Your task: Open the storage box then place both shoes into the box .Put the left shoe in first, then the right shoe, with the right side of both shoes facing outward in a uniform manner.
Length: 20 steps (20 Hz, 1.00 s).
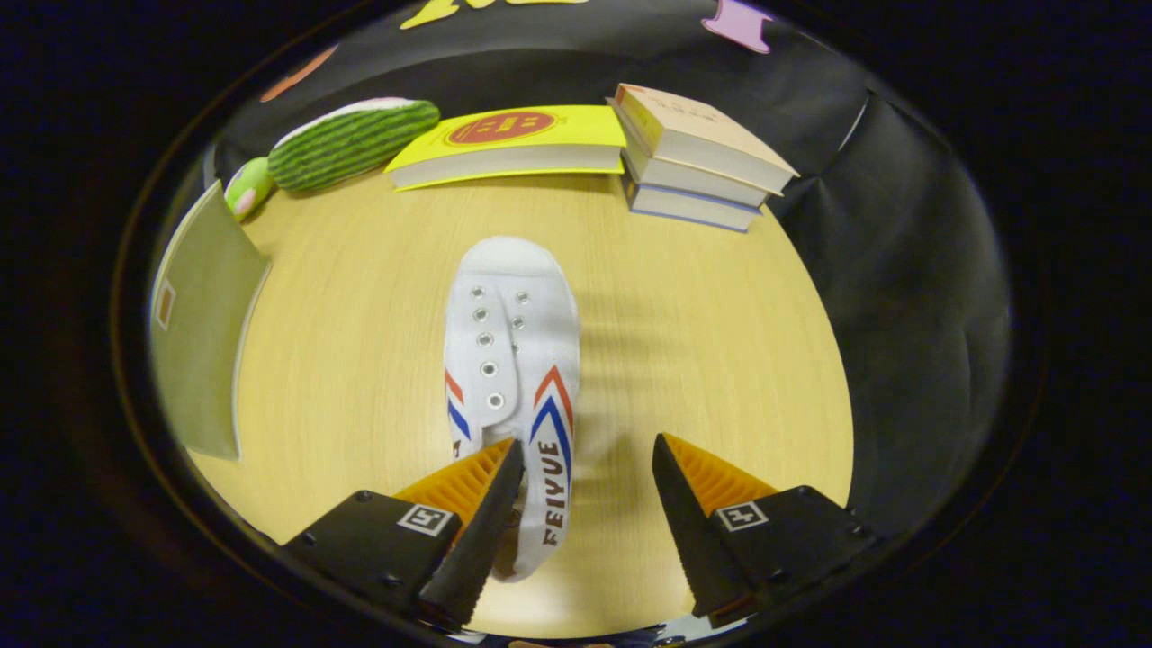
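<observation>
Fingers of the gripper [587,468] are spread wide over the white canvas shoe [513,360], which is laid mid-tabletop [720,360] with its toe toward the far-edge books [693,153], so the heel wall should be pinched squarely.

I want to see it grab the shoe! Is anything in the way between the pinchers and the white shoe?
No, nothing blocks it. The gripper is open, and the white shoe already lies partly between the fingers, its heel end beside the left finger. The books and the green plush toy lie far beyond the shoe.
</observation>
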Each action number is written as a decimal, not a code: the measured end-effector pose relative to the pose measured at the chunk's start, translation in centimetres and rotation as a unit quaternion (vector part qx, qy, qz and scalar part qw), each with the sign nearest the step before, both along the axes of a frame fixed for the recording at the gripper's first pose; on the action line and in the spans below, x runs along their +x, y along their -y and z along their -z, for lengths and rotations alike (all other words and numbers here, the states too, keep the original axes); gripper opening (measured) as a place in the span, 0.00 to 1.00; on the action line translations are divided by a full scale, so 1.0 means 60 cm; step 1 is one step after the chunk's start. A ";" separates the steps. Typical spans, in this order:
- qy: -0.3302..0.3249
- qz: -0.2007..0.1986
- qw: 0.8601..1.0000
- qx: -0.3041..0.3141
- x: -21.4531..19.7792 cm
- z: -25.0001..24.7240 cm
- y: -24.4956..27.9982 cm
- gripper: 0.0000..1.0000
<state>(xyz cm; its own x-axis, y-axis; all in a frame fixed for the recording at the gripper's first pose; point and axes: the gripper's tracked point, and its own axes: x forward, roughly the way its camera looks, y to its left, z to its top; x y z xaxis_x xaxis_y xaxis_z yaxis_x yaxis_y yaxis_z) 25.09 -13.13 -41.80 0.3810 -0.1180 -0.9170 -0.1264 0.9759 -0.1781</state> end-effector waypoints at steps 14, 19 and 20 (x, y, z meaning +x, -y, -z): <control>-0.041 0.043 0.997 0.043 0.004 0.003 -0.021 0.24; -0.037 0.074 0.985 0.150 -0.003 -0.025 -0.054 0.06; -0.037 0.072 0.983 0.163 -0.007 -0.032 -0.060 0.06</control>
